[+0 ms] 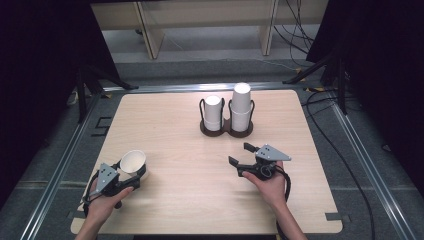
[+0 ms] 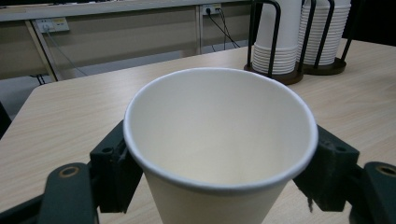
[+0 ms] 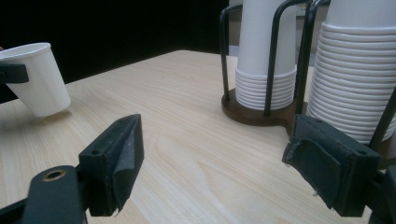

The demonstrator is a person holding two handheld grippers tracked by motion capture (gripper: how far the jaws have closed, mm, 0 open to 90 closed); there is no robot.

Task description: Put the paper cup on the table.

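A white paper cup (image 1: 133, 161) is near the table's front left, tilted, mouth toward the camera in the left gripper view (image 2: 219, 140). My left gripper (image 1: 133, 171) is shut on the cup, one jaw on each side of its wall just below the rim. A dark wire holder (image 1: 226, 131) at the back middle carries two stacks of upside-down cups, a shorter stack (image 1: 213, 112) and a taller stack (image 1: 241, 104). My right gripper (image 1: 240, 153) is open above the table in front of the holder, with nothing between its jaws (image 3: 224, 163). The held cup (image 3: 39, 79) is far left in the right gripper view.
The light wooden table (image 1: 170, 125) has rounded corners and sits inside a metal rail frame (image 1: 360, 155). Cables (image 1: 320, 100) lie on the floor at the right. Wooden furniture legs (image 1: 150, 35) stand beyond the far edge. Bare tabletop lies between the two grippers.
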